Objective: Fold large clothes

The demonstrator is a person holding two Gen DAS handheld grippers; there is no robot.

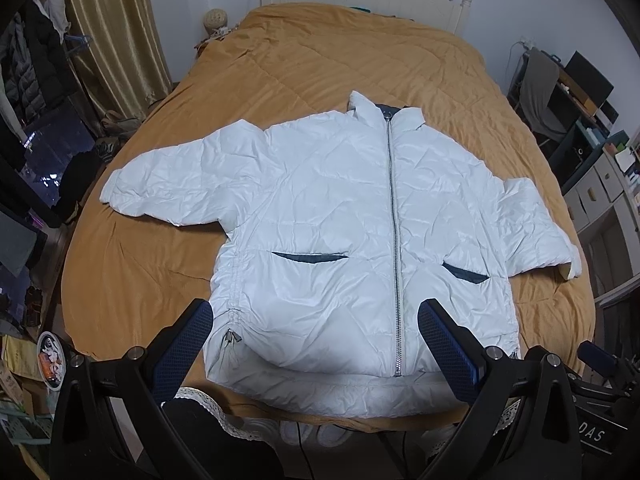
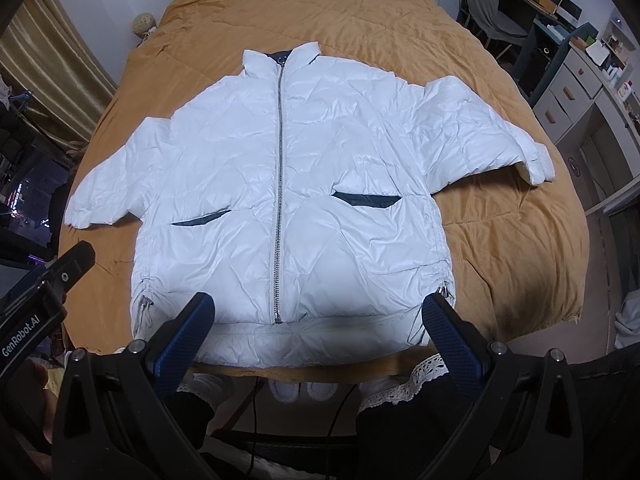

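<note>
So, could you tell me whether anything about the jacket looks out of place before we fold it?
Nothing stands out: the white jacket lies flat on the bedspread, zipped, sleeves spread, merely wrinkled. Both grippers are open, holding nothing.

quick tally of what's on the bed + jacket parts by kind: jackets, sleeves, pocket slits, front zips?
Jackets: 1, the white puffer jacket, flat on the orange quilt
Sleeves: 2, left sleeve and right sleeve, both spread out
Pocket slits: 2, dark, left pocket and right pocket
Front zips: 1, the centre zipper, closed
Total: 6
</note>
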